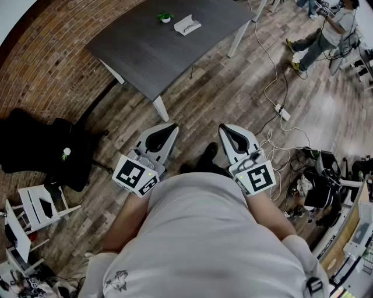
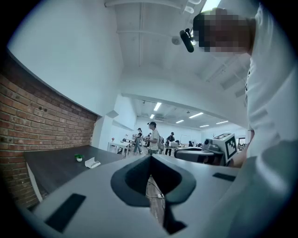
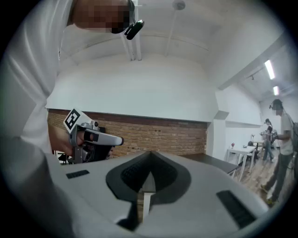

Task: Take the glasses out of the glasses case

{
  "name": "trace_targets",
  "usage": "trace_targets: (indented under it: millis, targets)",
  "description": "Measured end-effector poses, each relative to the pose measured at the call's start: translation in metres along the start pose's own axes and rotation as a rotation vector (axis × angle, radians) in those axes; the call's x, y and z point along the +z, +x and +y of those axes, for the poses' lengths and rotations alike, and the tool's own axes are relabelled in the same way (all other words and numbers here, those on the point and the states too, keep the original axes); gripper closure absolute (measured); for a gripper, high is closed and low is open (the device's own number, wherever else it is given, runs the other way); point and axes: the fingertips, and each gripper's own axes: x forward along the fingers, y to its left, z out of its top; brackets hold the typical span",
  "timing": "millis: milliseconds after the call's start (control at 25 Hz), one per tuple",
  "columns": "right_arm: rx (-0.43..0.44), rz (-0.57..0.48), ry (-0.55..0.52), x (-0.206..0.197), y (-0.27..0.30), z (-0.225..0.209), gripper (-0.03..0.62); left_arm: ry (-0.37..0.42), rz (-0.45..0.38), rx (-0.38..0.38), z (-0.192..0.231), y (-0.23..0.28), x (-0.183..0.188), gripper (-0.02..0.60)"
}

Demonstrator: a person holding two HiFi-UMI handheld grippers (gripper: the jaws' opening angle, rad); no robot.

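Head view: holds left gripper (image 1: pixel 169 131) and right gripper (image 1: pixel 227 132) side by side over wood floor (image 1: pixel 233 87), well short of dark table (image 1: pixel 145 52); white glasses case (image 1: pixel 187 25) on tabletop, just beside green plant (image 1: pixel 165 17). Left gripper view: jaws pressed together, nothing between; glasses case (image 2: pixel 92 162) far left on table. Right gripper view: jaws together, empty; brick wall (image 3: pixel 158 137) ahead

The dark grey worktop (image 1: pixel 157 49) stands on white legs on the wood-plank floor (image 1: pixel 233 87). Near its far edge sits a small green plant in a white pot (image 1: pixel 165 17), with a white glasses case (image 1: pixel 187 25) just beside it, not touching. A white power strip (image 1: pixel 282 112) with its cable lies on the floor, right of the worktop.
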Motion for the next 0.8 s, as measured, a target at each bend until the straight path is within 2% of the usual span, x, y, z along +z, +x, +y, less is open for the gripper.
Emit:
trace_targets:
  millis: [640,800]
  targets:
    - [0.029,-0.006,0.001,-0.005,0.015,-0.026,0.589,0.002,0.014,0.015,0.012,0.027,0.0,0.571]
    - [0.003,0.01,0.011,-0.01,0.021,-0.043,0.589,-0.006,0.023,0.019,0.019,0.041,-0.004,0.571]
